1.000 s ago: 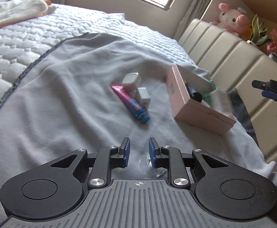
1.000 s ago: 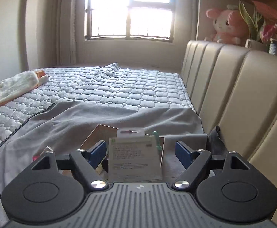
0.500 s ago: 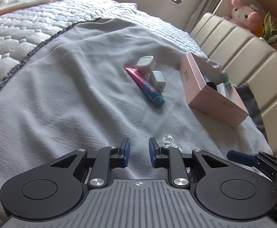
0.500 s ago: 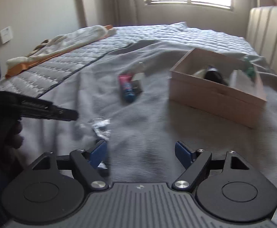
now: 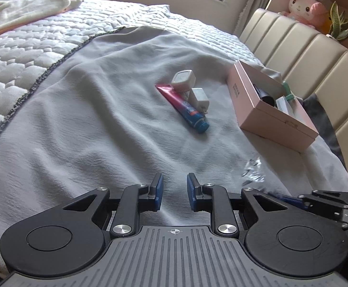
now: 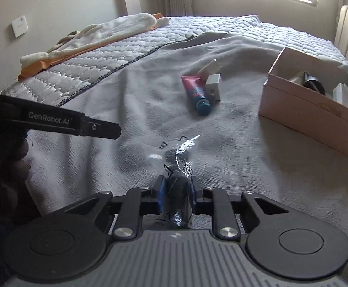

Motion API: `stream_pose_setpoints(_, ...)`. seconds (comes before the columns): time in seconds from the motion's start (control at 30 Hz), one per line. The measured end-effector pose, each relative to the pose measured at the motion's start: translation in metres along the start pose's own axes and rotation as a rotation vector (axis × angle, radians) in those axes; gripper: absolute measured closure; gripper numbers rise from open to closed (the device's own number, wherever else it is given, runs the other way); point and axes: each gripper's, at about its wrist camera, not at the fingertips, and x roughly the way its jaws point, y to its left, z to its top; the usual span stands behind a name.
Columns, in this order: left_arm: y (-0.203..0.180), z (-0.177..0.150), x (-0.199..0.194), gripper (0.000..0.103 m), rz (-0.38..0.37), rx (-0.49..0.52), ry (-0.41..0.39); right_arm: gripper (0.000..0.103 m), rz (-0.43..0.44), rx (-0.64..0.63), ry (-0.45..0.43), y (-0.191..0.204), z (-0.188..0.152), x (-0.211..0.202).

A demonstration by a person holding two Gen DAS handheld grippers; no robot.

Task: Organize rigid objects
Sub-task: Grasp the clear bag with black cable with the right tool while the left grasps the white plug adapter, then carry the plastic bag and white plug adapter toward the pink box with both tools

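My right gripper [image 6: 175,189] is shut on a dark object wrapped in a clear plastic bag [image 6: 176,160], low over the grey blanket. The bag also shows in the left wrist view [image 5: 254,171], with the right gripper [image 5: 326,199] at the lower right. My left gripper [image 5: 173,190] is slightly open and empty, over the blanket. A red-and-blue tube [image 5: 182,106] [image 6: 196,93] lies mid-blanket with a white square case [image 5: 183,80] and a white charger block [image 5: 199,96] [image 6: 214,82] beside it. An open pink box [image 5: 269,110] [image 6: 310,112] to the right holds several items.
The grey blanket [image 5: 90,110] covers a quilted bed [image 5: 18,55]. A padded beige headboard [image 5: 317,55] runs along the right, with a pink plush toy [image 5: 302,6] and plants above. A cream towel [image 6: 97,35] lies at the far left of the bed.
My right gripper swung from the box, where it released a white carton, down to the blanket and closed on the plastic-bagged object. The left gripper drew back a little.
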Motion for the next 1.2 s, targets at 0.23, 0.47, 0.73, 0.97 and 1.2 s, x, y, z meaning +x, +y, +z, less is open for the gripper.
stream_pose_setpoints(0.23,-0.02,0.001,0.01,0.079,-0.062,0.038,-0.022,0.083,-0.195,0.11,-0.094,-0.06,-0.009,-0.042)
stream_pose_setpoints(0.47,-0.051,0.056,0.04,0.08,-0.096,0.094,-0.173,0.048,-0.432,0.193,-0.126,-0.114,-0.041,-0.039)
stream_pose_setpoints(0.73,-0.061,0.1,0.124,0.079,0.081,0.066,-0.052,0.021,-0.419,0.272,-0.161,-0.132,-0.066,-0.03)
stream_pose_setpoints(0.97,-0.059,0.106,0.158,0.077,0.125,0.079,-0.003,0.018,-0.401,0.294,-0.18,-0.134,-0.071,-0.029)
stream_pose_setpoints(1.2,-0.061,0.102,0.172,0.078,0.141,0.09,-0.004,0.018,-0.399,0.299,-0.188,-0.133,-0.072,-0.029)
